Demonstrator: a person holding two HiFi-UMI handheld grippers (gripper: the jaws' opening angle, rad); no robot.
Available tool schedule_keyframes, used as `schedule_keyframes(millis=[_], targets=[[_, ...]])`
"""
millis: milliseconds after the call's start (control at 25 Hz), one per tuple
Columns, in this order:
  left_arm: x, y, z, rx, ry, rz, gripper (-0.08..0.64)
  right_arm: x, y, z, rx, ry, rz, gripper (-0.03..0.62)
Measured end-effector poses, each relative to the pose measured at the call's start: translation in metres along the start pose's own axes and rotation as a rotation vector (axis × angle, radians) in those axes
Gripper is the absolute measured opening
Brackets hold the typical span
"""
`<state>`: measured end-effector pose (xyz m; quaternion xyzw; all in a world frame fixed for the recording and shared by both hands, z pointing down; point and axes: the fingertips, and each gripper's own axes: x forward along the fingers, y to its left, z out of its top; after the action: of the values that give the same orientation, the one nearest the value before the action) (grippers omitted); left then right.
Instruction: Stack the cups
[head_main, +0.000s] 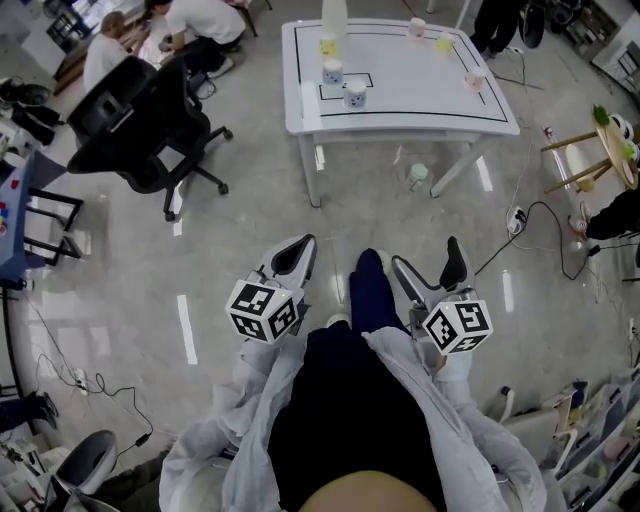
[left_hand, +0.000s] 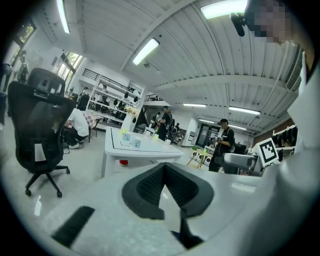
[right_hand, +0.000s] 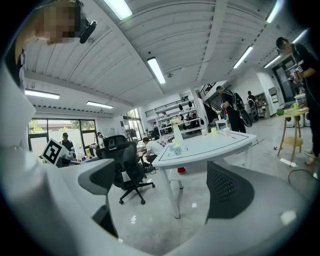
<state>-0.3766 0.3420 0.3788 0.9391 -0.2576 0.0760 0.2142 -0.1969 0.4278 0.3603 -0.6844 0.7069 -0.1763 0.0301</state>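
Left gripper (head_main: 300, 246), right gripper (head_main: 425, 255) — distant cups (head_main: 355, 94) indistinct

Glossy floor (head_main: 240, 250), white table (head_main: 420, 85), black office chair (head_main: 140, 120)

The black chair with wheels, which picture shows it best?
The left gripper view. There the black chair stands big and upright, and you see it from the headrest down to the wheels. The head view shows the chair whole too, but only from above. In the right gripper view the chair is small and far off.
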Motion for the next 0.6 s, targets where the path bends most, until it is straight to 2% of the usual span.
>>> schedule_keyframes(millis=[360,600], targets=[[0.042,0.007,0.007,0.005,0.018,-0.018,0.005,0.029,-0.025,0.006,-0.002,0.021,0.013,0.588],[0.105,0.017,0.027,-0.001,0.008,-0.008,0.005,0.06,-0.071,0.02,0.005,0.031,0.014,0.588]])
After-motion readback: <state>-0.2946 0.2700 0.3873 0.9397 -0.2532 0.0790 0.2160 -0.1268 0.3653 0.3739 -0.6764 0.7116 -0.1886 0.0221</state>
